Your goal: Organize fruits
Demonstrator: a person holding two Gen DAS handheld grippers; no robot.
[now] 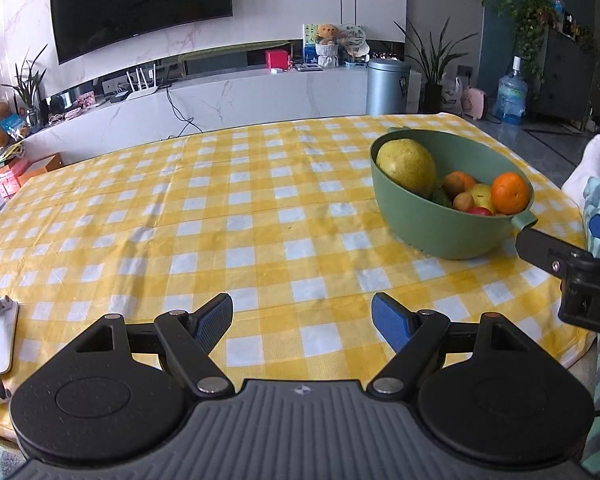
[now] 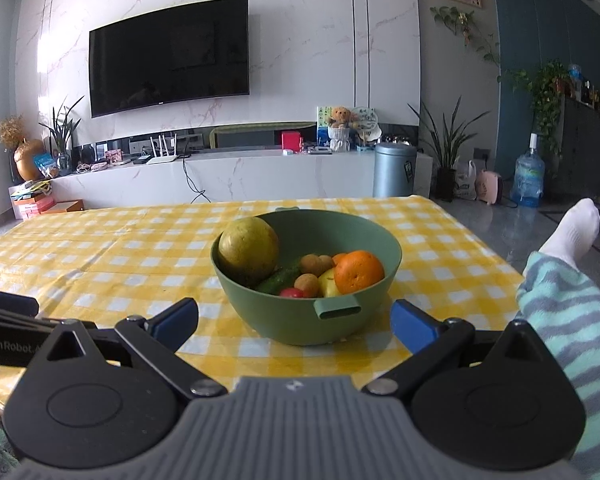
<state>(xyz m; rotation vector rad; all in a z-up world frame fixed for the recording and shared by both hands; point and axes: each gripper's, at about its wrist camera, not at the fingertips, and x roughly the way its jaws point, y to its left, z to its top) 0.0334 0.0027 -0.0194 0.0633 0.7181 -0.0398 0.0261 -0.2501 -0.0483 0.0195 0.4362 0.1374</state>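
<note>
Yellow checked table (image 2: 100,264) carries the green bowl (image 2: 364,240), landmark for everything here. Inside the bowl: big yellow-green pomelo (image 2: 249,249) at its left wall, orange (image 2: 358,271) at its right near the handle, cucumber (image 2: 280,281), small tomato (image 2: 292,293) lower between them.

Right gripper (image 2: 294,320) sits just short of the bowl, jaws wide apart, empty. Left gripper (image 1: 302,320) is left of the bowl over bare cloth, jaws fully spread, empty.

Likely next step: pick one fruit. Go for the orange on top, come in over the rim, avoid the handle.

Only the left view shows the white stand (image 1: 2,332) far left of the bowl; only the right view shows the cucumber clearly.
</note>
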